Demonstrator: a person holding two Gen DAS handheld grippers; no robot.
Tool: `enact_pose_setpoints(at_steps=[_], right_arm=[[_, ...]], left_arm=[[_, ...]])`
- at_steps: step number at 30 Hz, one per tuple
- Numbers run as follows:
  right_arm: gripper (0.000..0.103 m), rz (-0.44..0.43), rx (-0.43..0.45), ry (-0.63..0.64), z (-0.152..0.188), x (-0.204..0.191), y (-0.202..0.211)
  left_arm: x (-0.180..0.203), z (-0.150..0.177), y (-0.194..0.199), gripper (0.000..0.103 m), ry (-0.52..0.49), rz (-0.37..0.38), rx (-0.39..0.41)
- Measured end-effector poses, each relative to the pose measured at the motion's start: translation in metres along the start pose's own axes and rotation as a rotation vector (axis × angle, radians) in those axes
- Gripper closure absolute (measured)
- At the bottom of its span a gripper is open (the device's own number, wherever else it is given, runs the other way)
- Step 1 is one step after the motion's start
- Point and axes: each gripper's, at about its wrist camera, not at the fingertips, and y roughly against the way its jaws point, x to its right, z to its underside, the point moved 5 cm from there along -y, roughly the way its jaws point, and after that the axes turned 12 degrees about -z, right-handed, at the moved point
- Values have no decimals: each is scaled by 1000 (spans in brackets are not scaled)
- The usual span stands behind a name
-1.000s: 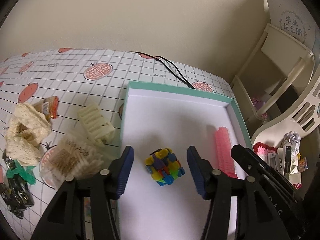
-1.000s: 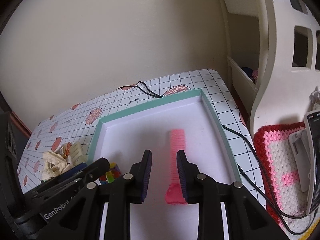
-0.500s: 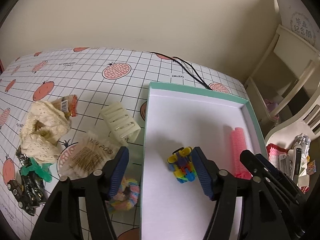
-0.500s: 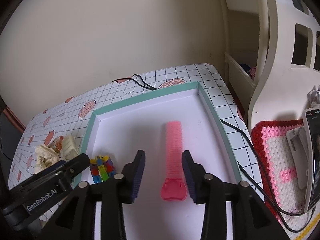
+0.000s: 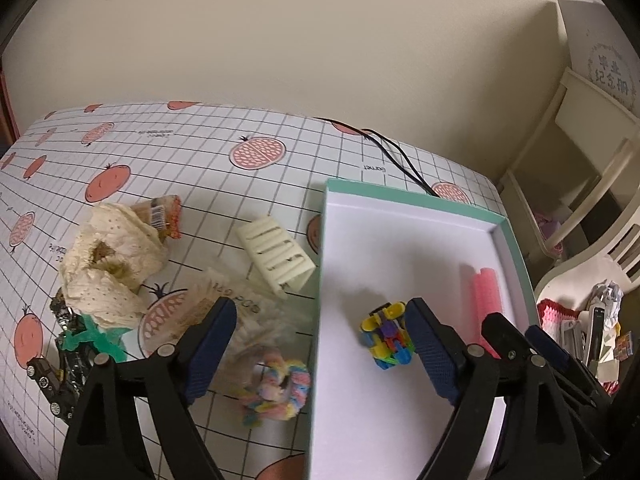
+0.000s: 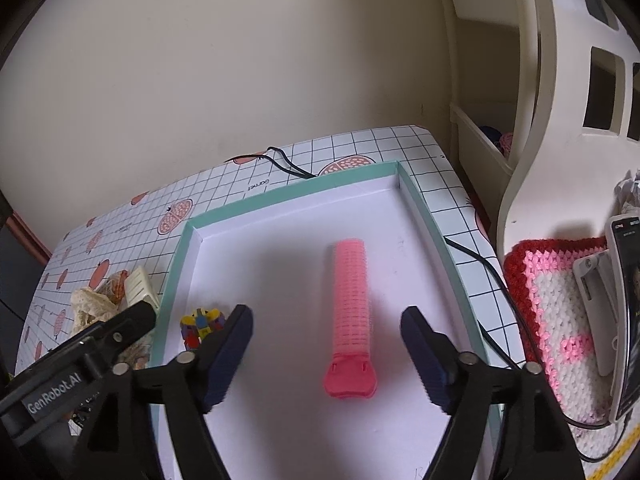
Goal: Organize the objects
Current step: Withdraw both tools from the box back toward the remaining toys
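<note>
Both grippers spread wide, empty: right gripper (image 6: 326, 340) w/ pink curler (image 6: 352, 304) between fingers in tray (image 6: 416, 196); left gripper (image 5: 320, 344) near block toy (image 5: 386, 340).

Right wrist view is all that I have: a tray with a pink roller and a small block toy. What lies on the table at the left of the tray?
Observer: A pastel scrunchie lies on the tablecloth, just outside the tray's left wall.
Operator: Does the left tool hold something?
Observer: No. The left tool is open and empty. The block toy rests on the tray floor beside its right finger.
Operator: Is anything else close to the scrunchie?
Observer: Yes. A clear bag of hairpins lies just beyond it, next to the cream hair clip.
</note>
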Motion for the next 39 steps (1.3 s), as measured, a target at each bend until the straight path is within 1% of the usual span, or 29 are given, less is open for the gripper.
enact_pose_setpoints(at_steps=[3, 4, 6, 7, 19, 22, 30, 35, 39], right_arm=[[15, -4, 2, 2, 0, -2, 1], [14, -4, 1, 6, 0, -3, 0], [12, -3, -3, 10, 1, -4, 0], [9, -3, -5, 11, 1, -4, -1], [0, -11, -1, 6, 3, -7, 3], [0, -16, 8, 11, 3, -10, 6], [0, 11, 48, 90, 3, -28, 16], [0, -6, 57, 93, 4, -35, 21], [0, 40, 83, 91, 2, -38, 30]], left_arm=[[-5, -1, 2, 16, 9, -12, 7], [-7, -1, 2, 13, 10, -19, 12], [-11, -1, 4, 3, 12, -40, 29], [-13, -2, 5, 2, 18, -42, 42], [-24, -3, 14, 0, 32, -39, 82], [-26, -2, 18, 0, 27, -35, 85], [-36, 0, 32, 0, 28, -11, 95], [-45, 1, 42, 0, 38, 12, 102], [-54, 3, 48, 0, 40, 33, 92]])
